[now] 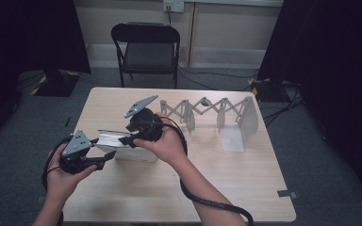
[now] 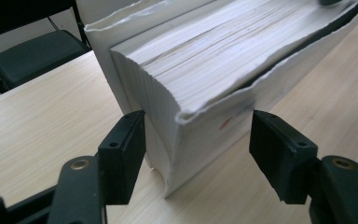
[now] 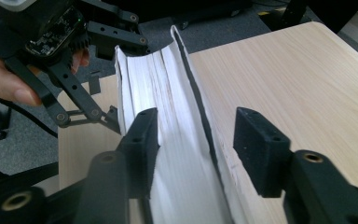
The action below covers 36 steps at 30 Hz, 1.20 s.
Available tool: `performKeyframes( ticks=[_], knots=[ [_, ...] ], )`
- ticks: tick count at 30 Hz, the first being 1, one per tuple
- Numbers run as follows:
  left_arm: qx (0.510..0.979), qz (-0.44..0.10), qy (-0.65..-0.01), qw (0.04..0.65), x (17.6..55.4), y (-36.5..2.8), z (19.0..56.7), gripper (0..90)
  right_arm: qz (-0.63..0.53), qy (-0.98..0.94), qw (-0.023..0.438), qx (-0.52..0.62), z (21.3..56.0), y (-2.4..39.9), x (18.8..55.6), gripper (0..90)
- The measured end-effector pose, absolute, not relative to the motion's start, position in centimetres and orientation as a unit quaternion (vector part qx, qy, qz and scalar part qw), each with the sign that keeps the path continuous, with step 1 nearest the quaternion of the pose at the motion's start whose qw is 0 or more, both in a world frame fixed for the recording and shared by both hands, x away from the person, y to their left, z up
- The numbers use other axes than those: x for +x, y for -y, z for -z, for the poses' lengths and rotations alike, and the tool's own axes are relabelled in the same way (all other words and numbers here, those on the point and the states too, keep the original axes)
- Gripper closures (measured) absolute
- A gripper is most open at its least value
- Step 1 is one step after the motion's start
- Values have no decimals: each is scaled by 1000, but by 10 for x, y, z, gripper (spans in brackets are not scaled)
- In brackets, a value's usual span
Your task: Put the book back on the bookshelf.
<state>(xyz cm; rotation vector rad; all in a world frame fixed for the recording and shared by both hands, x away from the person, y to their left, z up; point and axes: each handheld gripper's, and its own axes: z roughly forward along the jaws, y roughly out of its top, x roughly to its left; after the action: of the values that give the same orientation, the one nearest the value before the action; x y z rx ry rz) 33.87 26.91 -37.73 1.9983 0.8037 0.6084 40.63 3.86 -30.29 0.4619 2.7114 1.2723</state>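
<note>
Your left gripper [image 2: 193,140] and right gripper [image 3: 196,140] both straddle the upright book [image 1: 122,146] near the table's [image 1: 245,188] near-left corner, jaws spread, nothing pinched; the expanding rack [image 1: 207,113] is still unfilled.

A book [image 1: 122,146] stands on the table [image 1: 245,188], left of the rack [image 1: 217,117].

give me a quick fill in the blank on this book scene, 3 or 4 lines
1. The thick white book stands on the wooden ____.
2. The left gripper has a ____ of the book between its jaws.
3. Behind the table stands a black folding ____.
4. The expanding grey rack lies to the ____ of the book in the high view.

Missing words: table; corner; chair; right
</note>
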Motion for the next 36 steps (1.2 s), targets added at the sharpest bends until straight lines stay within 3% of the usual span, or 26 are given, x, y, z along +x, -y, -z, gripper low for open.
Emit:
performKeyframes(
  ticks=[14,25,31,34,36],
  knots=[
    [809,-233,-330,427,345,-267,379,346,-413,-897,27,153,301,-24,406,372],
    [807,-237,-333,426,349,-265,379,344,-383,-913,57,126,301,-27,401,300],
    [807,-234,-334,428,349,-266,380,340,-376,-915,58,131,310,-27,405,312],
    [811,-230,-332,424,349,-266,381,292,-372,-917,65,129,318,-30,406,325],
    [807,-233,-332,429,348,-267,384,290,-376,-916,48,131,323,-34,409,373]
  ],
)
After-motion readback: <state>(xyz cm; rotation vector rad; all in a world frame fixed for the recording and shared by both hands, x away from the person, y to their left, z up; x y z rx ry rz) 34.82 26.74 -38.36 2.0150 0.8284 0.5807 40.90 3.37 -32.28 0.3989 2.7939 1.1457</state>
